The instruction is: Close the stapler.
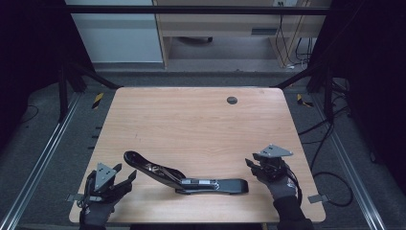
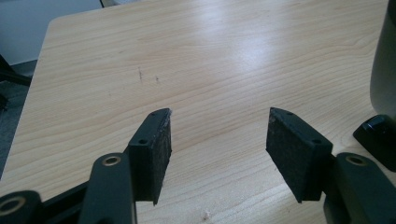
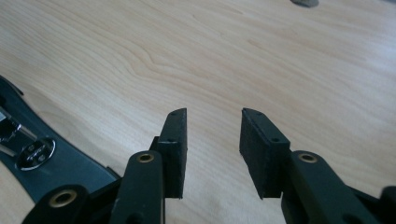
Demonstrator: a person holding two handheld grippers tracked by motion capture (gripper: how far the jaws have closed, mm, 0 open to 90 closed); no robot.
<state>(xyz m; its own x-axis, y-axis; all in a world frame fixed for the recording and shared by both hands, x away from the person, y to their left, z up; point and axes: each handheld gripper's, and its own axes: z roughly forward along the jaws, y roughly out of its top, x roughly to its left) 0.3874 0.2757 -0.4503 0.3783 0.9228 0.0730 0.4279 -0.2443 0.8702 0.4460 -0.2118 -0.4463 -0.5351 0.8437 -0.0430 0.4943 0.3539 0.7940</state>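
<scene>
Nearest the high camera, at the bottom edge of the frame, two gloved hands come in, each carrying a claw. The left claw (image 1: 128, 175) sits at the lower left, its jaws apart with nothing between them; in the left gripper view its black pads (image 2: 156, 151) frame only bare wood. The right claw (image 1: 251, 164) is at the lower right, jaws spread wide and empty too, its pads (image 3: 261, 149) open over the grain in the right gripper view.

Between them, in the lower middle of the frame, lies a large black stapler (image 1: 184, 177) on the table (image 1: 191, 120). It is swung open: the base lies flat toward the right, while the top arm rises slanting toward the left, showing the bright metal staple channel. I'd judge it was left open like that for loading or checking staples, or is waiting to be closed.

Both hands rest low near the table's front edge, forearms pointing away from the camera, the claws angled inward toward the stapler from either side but clear of it. A small dark grommet (image 1: 232, 100) sits in the upper middle of the tabletop, well apart from the work.
</scene>
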